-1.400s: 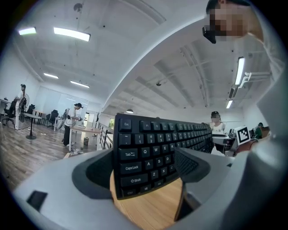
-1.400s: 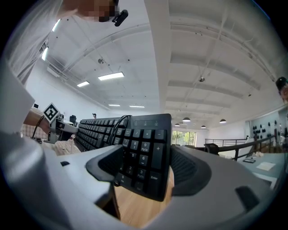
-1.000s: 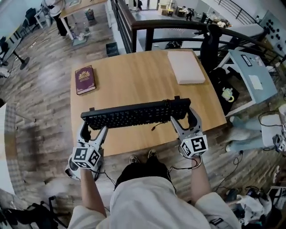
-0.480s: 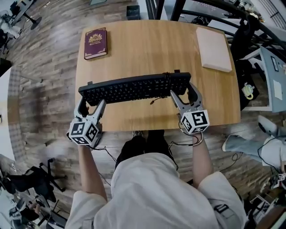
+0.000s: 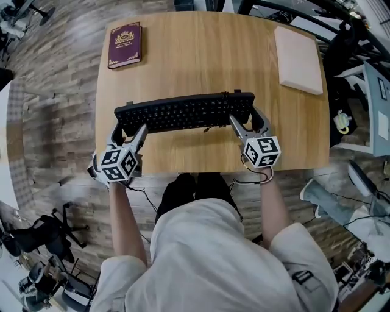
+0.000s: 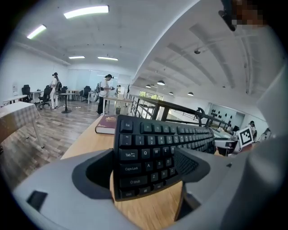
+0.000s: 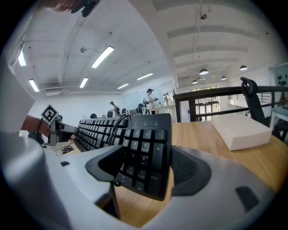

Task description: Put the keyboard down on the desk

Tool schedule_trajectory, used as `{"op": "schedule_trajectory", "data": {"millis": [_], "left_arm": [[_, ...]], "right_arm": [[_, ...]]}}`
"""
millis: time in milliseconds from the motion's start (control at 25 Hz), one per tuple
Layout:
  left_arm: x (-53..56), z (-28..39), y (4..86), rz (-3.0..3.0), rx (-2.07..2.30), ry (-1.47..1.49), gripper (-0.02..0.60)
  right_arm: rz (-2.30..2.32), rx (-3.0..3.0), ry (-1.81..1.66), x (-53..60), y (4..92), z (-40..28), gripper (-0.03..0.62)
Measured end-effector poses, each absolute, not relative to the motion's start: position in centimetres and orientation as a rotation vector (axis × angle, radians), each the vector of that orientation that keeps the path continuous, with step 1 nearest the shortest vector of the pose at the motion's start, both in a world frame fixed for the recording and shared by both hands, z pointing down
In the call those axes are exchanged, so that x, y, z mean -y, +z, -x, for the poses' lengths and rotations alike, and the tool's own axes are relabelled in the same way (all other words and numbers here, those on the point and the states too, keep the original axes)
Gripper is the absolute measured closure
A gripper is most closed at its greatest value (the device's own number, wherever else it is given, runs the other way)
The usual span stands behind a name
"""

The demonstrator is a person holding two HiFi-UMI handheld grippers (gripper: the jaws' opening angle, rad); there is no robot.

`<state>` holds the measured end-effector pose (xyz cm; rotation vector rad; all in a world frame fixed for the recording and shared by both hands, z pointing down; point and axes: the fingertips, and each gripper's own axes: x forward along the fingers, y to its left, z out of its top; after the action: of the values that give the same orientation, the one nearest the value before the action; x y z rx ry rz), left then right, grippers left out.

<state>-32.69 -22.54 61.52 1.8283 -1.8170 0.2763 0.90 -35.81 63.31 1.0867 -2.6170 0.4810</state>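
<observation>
A black keyboard [image 5: 183, 113] lies crosswise over the front half of the wooden desk [image 5: 201, 55], held at both ends. My left gripper [image 5: 127, 129] is shut on its left end, the jaws clamped around the Tab and Caps Lock keys [image 6: 135, 155]. My right gripper [image 5: 247, 119] is shut on the number-pad end [image 7: 146, 152]. In both gripper views the keyboard looks tilted, close over the wood; whether it touches the desk I cannot tell. A black cable [image 7: 114, 123] loops over its top near the right end.
A dark red book [image 5: 124, 44] lies at the desk's far left corner. A white flat box [image 5: 298, 52] sits at the far right. A black railing [image 5: 341, 18] runs behind the desk on the right. Wooden floor surrounds the desk, and people stand in the far room [image 6: 105, 92].
Both grippers have carried the keyboard forward from the desk's front edge to farther over the desk. The head view has shifted downward over the desk.
</observation>
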Motion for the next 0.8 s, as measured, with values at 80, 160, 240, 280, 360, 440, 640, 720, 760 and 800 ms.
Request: {"op": "schedule_trajectory", "data": {"millis": [80,160,240,280,360,440,640,720,760,800], "left_arm": [[22.9,32.6,62.6,-1.822,1.789,0.307,0.161],[23.3,32.5,63.7,-1.814,1.771,0.34,0.161],[23.6,32.5,64.4,-1.805,1.762,0.368,0.161],[23.8,32.5,64.6,-1.804,1.757,0.382,0.161],[24.2,32.4,65.1,-1.807,1.741,0.418,0.161],[24.5,32.1,65.6,-1.812,1.714,0.469,0.161],[25.2,31.5,66.5,-1.816,1.667,0.522,0.161],[25.4,31.3,66.7,-1.812,1.661,0.534,0.161],[25.5,31.3,66.7,-1.81,1.657,0.539,0.161],[25.5,31.3,66.7,-1.808,1.654,0.544,0.161]], "right_arm": [[-1.082,2.587,0.531,35.8,64.9,-1.1,0.267],[-1.08,2.556,0.583,35.9,66.4,-1.3,0.267],[-1.08,2.527,0.642,35.7,67.9,-1.4,0.267],[-1.08,2.514,0.67,35.6,68.6,-1.5,0.266],[-1.079,2.486,0.721,35.5,69.8,-1.7,0.266],[-1.076,2.455,0.766,35.4,70.9,-2.0,0.266],[-1.075,2.399,0.831,35.3,72.4,-2.6,0.266],[-1.073,2.383,0.846,35.3,72.9,-2.8,0.265],[-1.072,2.379,0.854,35.3,73.1,-2.8,0.265],[-1.071,2.378,0.861,35.3,73.2,-2.8,0.264]]}}
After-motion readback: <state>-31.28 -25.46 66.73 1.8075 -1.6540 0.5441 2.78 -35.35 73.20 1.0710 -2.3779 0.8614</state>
